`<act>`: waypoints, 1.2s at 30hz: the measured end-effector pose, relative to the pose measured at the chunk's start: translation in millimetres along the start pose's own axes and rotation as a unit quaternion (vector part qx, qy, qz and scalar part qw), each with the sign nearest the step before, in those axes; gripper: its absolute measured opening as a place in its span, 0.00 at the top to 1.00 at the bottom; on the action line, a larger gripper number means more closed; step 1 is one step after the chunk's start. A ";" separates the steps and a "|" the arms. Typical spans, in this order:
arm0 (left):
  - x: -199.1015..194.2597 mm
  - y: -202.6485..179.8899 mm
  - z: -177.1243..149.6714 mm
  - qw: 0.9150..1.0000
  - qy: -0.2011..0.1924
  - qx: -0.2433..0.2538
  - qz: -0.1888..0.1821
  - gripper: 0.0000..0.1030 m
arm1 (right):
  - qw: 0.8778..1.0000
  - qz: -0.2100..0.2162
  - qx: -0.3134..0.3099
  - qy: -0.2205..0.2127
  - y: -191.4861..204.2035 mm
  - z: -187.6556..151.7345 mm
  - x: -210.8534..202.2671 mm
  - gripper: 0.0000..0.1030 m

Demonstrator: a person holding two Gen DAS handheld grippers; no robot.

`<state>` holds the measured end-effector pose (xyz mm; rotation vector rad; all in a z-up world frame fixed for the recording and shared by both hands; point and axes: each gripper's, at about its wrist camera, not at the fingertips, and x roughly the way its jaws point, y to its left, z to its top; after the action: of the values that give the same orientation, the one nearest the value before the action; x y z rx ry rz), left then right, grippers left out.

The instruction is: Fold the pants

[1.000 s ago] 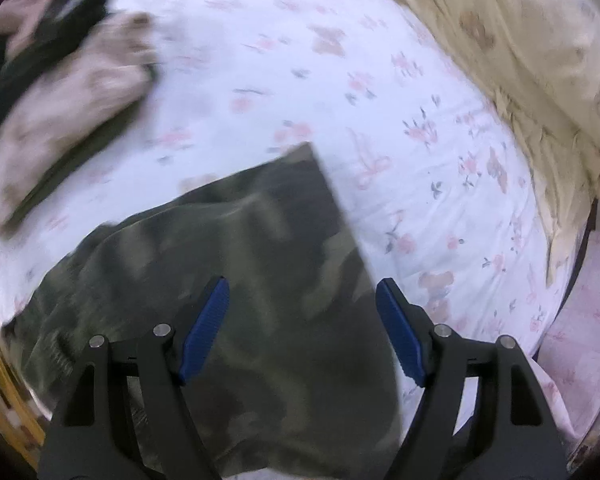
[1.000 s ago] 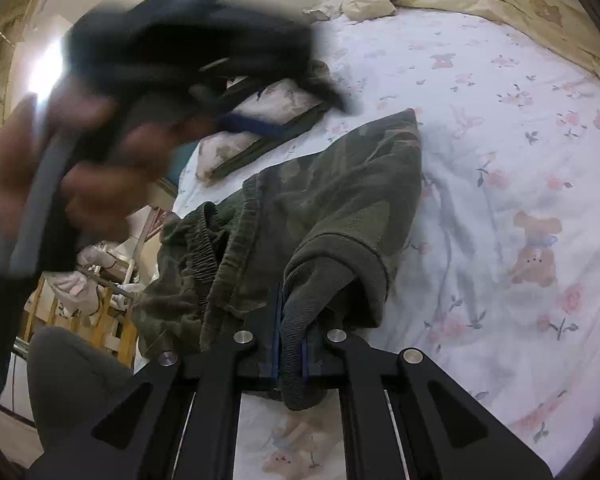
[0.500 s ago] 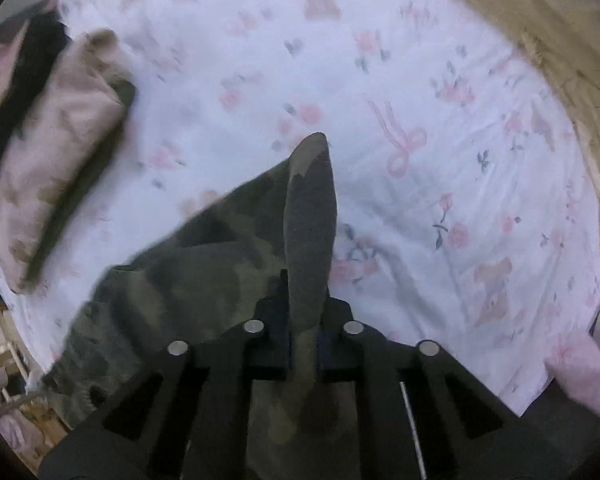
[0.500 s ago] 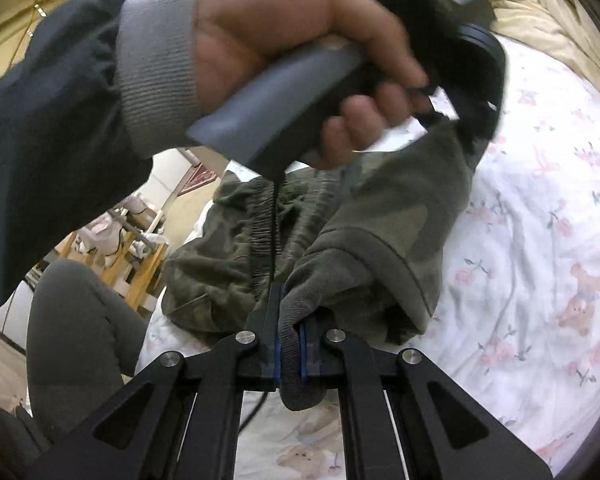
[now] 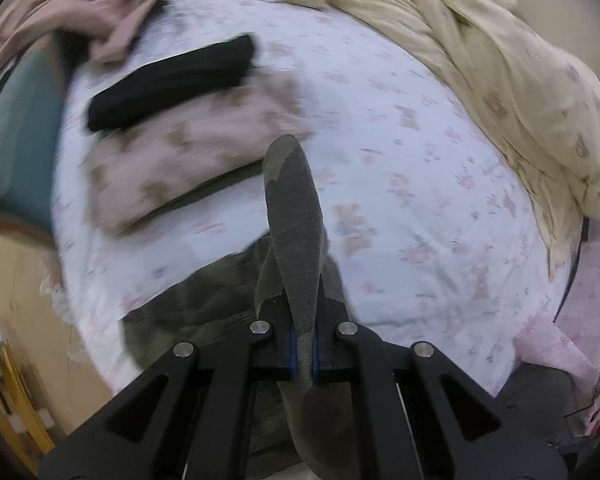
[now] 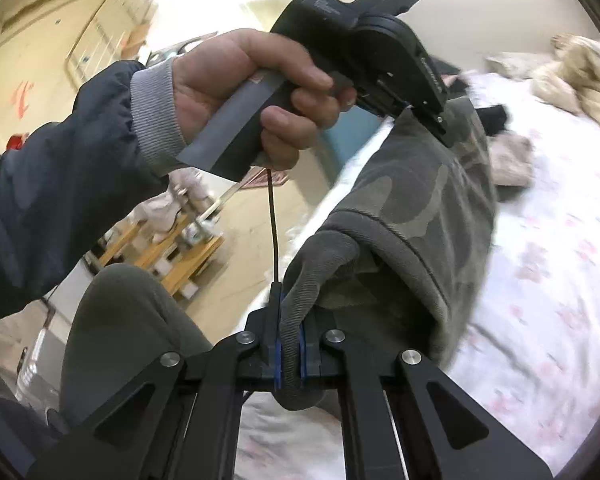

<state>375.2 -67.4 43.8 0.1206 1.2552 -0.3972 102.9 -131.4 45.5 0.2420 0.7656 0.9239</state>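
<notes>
The camouflage pants [image 5: 296, 216] hang between both grippers above the bed. My left gripper [image 5: 303, 350] is shut on a ribbed cuff edge that stands up between its fingers; the rest of the pants [image 5: 204, 304] droops below onto the bed edge. My right gripper [image 6: 290, 356] is shut on the other ribbed cuff of the pants [image 6: 416, 208]. In the right wrist view the left gripper [image 6: 428, 108], held by a hand [image 6: 256, 92], pinches the far end of the same leg, lifted well off the sheet.
The floral bed sheet [image 5: 400, 152] spreads ahead. A folded pink garment [image 5: 188, 152] with a black folded one [image 5: 172, 76] on it lies at left. A cream quilt [image 5: 500, 60] is bunched at the far right. A wooden rack [image 6: 172, 256] and my knee [image 6: 116, 328] are at left.
The left gripper closed on the pants cuff, then both grippers lifted the pants up off the bed. The view has swung toward the folded clothes pile.
</notes>
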 end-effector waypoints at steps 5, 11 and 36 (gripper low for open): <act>2.7 85.8 -49.5 0.998 -0.003 -0.062 0.004 0.97 | 0.997 0.024 -0.031 0.063 33.4 0.4 68.7 0.95; 48.7 165.8 -105.2 0.992 0.008 -0.125 -0.015 0.92 | 0.985 0.010 -0.069 0.157 60.8 -25.0 156.3 0.95; 98.7 169.4 -145.8 0.996 0.058 -0.066 0.030 0.43 | 0.975 -0.046 0.133 0.171 -18.3 -47.2 203.1 0.76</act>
<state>329.4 111.3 -116.3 0.0681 1.3864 -0.2574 156.2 12.5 -96.9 0.2825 1.2118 0.7824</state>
